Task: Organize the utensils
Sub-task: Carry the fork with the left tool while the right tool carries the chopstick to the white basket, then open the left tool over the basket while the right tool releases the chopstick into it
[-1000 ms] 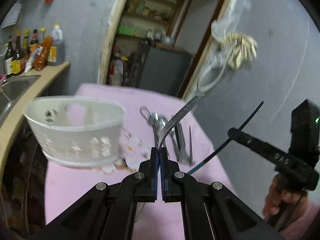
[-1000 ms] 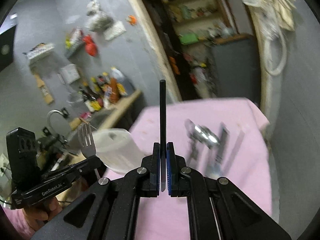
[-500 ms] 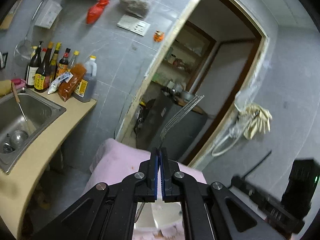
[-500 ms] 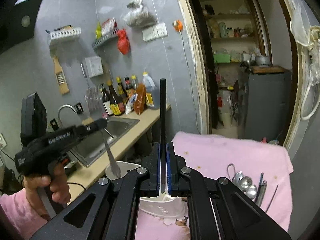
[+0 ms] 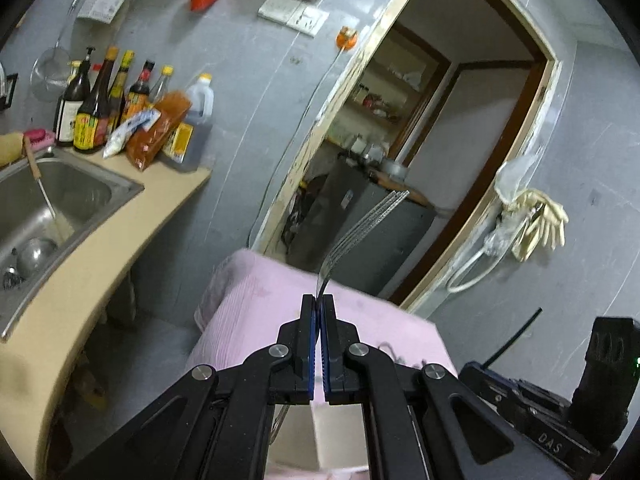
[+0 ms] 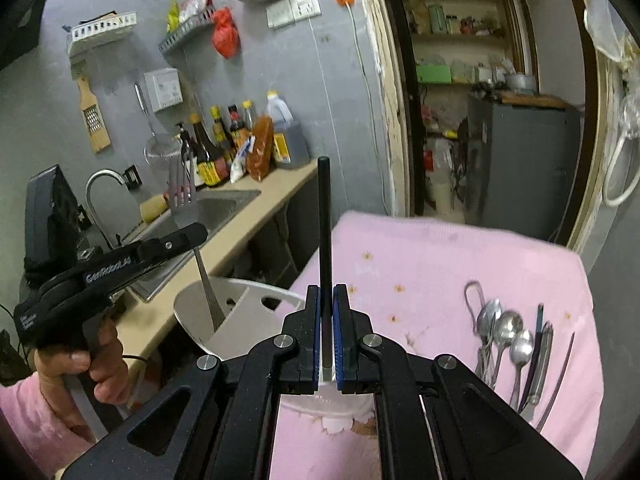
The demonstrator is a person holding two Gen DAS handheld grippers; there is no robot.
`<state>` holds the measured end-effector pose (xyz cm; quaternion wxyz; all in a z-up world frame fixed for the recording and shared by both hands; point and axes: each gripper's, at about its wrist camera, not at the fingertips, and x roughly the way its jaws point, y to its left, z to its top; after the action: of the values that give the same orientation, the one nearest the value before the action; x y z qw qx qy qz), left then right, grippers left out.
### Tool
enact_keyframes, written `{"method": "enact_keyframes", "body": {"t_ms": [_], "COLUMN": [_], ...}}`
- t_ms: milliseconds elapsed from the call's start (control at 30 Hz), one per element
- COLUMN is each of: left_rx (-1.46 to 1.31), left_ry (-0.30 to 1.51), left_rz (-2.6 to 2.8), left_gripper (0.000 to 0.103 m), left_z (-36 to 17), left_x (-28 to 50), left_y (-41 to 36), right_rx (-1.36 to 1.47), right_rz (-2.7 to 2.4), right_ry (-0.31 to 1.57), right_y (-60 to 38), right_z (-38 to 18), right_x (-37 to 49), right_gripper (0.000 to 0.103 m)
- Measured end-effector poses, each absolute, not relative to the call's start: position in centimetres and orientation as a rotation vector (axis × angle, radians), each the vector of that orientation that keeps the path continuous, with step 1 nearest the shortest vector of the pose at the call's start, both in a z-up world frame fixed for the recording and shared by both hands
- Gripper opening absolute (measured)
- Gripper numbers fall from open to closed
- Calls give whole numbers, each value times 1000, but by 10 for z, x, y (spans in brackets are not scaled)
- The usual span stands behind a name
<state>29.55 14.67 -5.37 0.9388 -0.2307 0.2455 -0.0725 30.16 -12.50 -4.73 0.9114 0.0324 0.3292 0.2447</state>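
Note:
My left gripper [image 5: 319,301] is shut on a metal fork [image 5: 366,222], tines pointing up and away. In the right wrist view the left gripper [image 6: 199,234] hangs over a white plastic basket [image 6: 240,314], and the fork [image 6: 181,188] reaches its handle down into the basket's opening. My right gripper [image 6: 327,293] is shut on a thin black stick [image 6: 325,236] that stands upright above the basket's near rim. In the left wrist view the basket [image 5: 320,434] shows only as a white patch under the fingers.
Spoons [image 6: 505,330] and several other utensils lie at the right of the pink-covered table [image 6: 420,252]. Left of it run a counter [image 6: 236,240] with a sink [image 5: 44,204] and bottles [image 5: 120,108]. A doorway [image 5: 432,152] opens behind.
Both grippers have swung left from over the loose utensils to over the basket and tipped upward. The fork's handle now hangs into the basket. Both stayed shut.

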Motion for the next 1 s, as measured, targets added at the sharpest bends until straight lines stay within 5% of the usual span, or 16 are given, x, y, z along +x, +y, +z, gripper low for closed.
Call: {"method": "enact_keyframes", "body": {"t_ms": [167,267,333,467,700,867,1000], "left_rx": [-453,-430,-428,-398,-323,-245,-194], "left_ry": [556,605,622,569,496,420,374], "left_rz": [-134,-119,-115,-106,-74,-48,-39], "left_gripper": [4,10,17,52,84,102,102], "left_z": [-63,-65,-65,-54,-29,-12,-7], "left_x": [286,281,274,257,240,227,222], "left_y": [143,139,137,126,87,41,4], "right_rx": [110,132,146,161,151,94,38], "right_rz": [503,491,478,437,300,204,142], "right_ry": [670,642,611,564,443,354,316], "right_y": [-135,-144,-154,-174,-227,-262,-286], "right_z": [-50,-46,-41,-32,-12,2,8], "right_x": [299,294,287,276,248,231,224], "right_gripper": [32,32,38,49,78,99,100]}}
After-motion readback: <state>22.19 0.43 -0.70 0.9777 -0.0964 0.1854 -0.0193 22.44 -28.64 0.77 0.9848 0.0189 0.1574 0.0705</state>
